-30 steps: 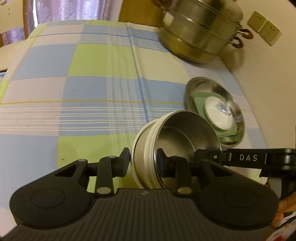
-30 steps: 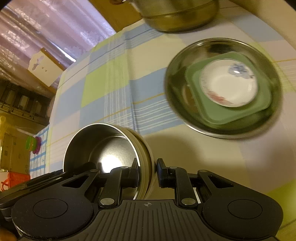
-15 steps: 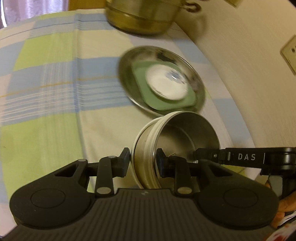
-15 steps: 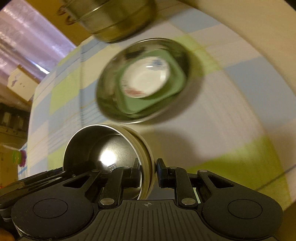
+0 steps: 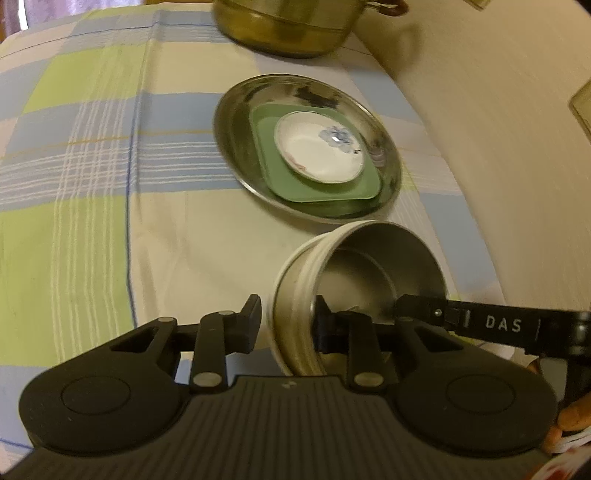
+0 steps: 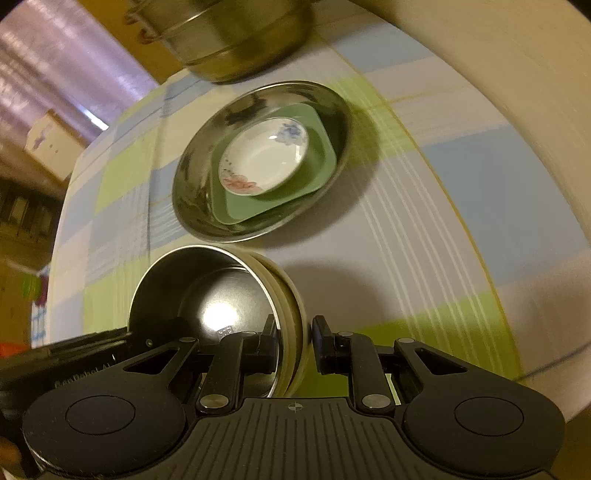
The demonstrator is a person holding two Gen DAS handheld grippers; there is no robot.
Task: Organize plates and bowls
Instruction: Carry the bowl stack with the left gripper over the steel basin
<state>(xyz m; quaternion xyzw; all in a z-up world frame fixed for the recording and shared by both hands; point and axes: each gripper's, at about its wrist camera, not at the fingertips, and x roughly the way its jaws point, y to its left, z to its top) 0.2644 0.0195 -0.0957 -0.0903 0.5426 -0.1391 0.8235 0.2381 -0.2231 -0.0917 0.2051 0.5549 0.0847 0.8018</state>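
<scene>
A steel bowl with a cream outer wall (image 5: pixel 354 280) (image 6: pixel 221 306) hangs in the air between both grippers, tilted. My left gripper (image 5: pixel 288 325) is shut on its left rim; my right gripper (image 6: pixel 293 343) is shut on its right rim. Just beyond it on the checked tablecloth sits a round steel plate (image 5: pixel 236 110) (image 6: pixel 192 192). In that plate lies a green square plate (image 5: pixel 269 166) (image 6: pixel 321 155) with a small white flowered dish (image 5: pixel 317 151) (image 6: pixel 262 162) on top.
A large steel steamer pot (image 5: pixel 284 29) (image 6: pixel 236 40) stands at the back of the table behind the stack. A cream wall (image 5: pixel 498 147) runs along the table's right edge. Open checked tablecloth (image 5: pixel 92 184) spreads to the left.
Both grippers have carried the bowl toward the plate stack. The stack is now closer and more central in both views. The grip on the bowl is unchanged.
</scene>
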